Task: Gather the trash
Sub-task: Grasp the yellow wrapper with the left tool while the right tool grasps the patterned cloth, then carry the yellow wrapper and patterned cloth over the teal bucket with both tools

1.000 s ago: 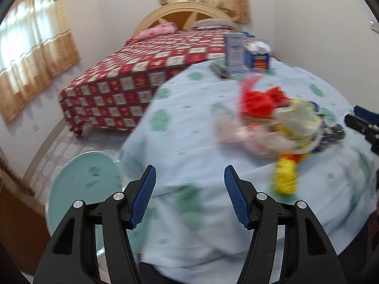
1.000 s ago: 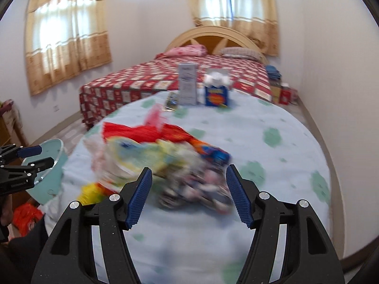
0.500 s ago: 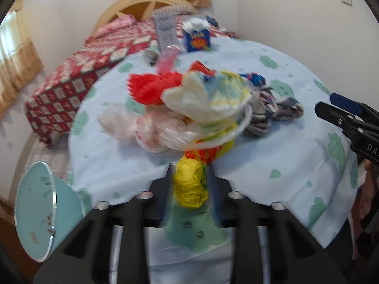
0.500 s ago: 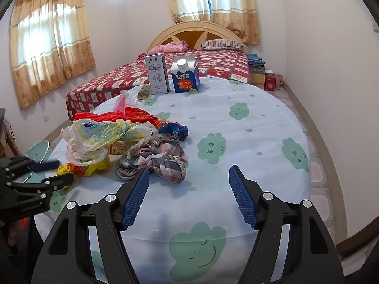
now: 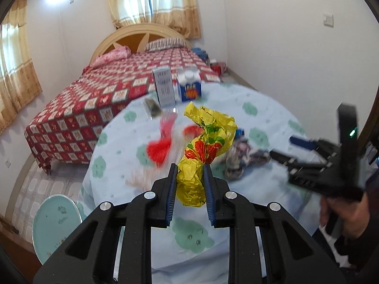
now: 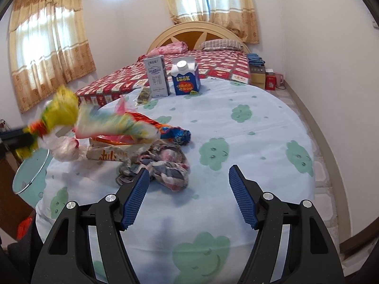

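Yellow plastic bag (image 5: 191,184) is pinched in my left gripper (image 5: 190,189), right gripper (image 6: 189,196) spread and idle; next I carry it to the bin (image 5: 55,222).

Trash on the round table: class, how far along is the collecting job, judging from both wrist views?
Nothing looks binned yet. In hand: the left claw is shut on the yellow plastic bag, lifted off the table. Left: the clear bag, snack wrapper, crumpled cloth and two cartons. The right claw is open over the table.
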{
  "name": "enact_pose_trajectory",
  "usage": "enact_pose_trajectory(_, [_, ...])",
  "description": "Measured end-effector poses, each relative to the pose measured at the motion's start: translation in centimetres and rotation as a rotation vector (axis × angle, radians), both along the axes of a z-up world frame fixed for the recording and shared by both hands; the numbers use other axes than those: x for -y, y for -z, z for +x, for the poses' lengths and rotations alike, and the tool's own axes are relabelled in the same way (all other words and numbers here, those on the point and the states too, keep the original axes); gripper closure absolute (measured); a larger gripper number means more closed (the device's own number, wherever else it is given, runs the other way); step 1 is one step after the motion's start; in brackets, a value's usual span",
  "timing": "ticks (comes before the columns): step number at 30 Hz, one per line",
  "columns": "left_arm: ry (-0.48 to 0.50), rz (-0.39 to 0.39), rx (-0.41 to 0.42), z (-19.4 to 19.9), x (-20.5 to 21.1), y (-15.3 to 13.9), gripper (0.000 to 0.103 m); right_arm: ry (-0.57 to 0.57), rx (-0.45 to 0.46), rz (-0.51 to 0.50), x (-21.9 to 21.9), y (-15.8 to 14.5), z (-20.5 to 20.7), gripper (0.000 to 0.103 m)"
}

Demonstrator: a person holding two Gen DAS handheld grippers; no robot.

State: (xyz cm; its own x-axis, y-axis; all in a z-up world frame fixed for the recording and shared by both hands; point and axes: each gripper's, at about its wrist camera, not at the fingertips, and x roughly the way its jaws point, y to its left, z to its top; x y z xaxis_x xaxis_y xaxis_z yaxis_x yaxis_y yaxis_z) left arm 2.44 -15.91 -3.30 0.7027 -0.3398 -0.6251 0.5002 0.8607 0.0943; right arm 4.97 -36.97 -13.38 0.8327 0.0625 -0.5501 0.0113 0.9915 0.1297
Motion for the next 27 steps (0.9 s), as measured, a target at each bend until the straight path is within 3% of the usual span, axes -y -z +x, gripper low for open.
enact_pose_trajectory(6, [-0.041,0.003,0.043,1.2,-0.4,-1.2,0.081,-0.034,-0.063,0.000,-1.0,0.5,2.6,0.037])
enact_pose_trajectory(7, [-0.050,0.006,0.040,1.4,-0.9,-1.1,0.081,-0.049,-0.088,0.010,-1.1,0.8,3.2,0.045])
enact_pose_trajectory(8, [-0.068,0.013,0.038,1.7,-1.7,-0.9,0.081,-0.062,-0.105,0.019,-1.2,1.0,3.4,0.062])
enact_pose_trajectory(10, [-0.114,0.030,0.030,2.3,-3.7,-0.4,0.081,-0.101,-0.149,0.023,-1.7,1.5,3.8,0.087])
enact_pose_trajectory(14, [-0.188,0.054,0.028,3.0,-7.4,0.0,0.081,-0.118,-0.132,0.023,-2.2,1.3,2.6,0.092])
enact_pose_trajectory(20, [-0.304,0.059,0.021,4.1,-13.3,0.4,0.081,-0.101,-0.023,0.000,-2.9,-1.8,0.9,0.092])
enact_pose_trajectory(27, [-0.370,0.052,0.022,4.0,-16.9,0.9,0.081,-0.156,0.048,-0.004,-6.3,-4.6,1.9,0.092])
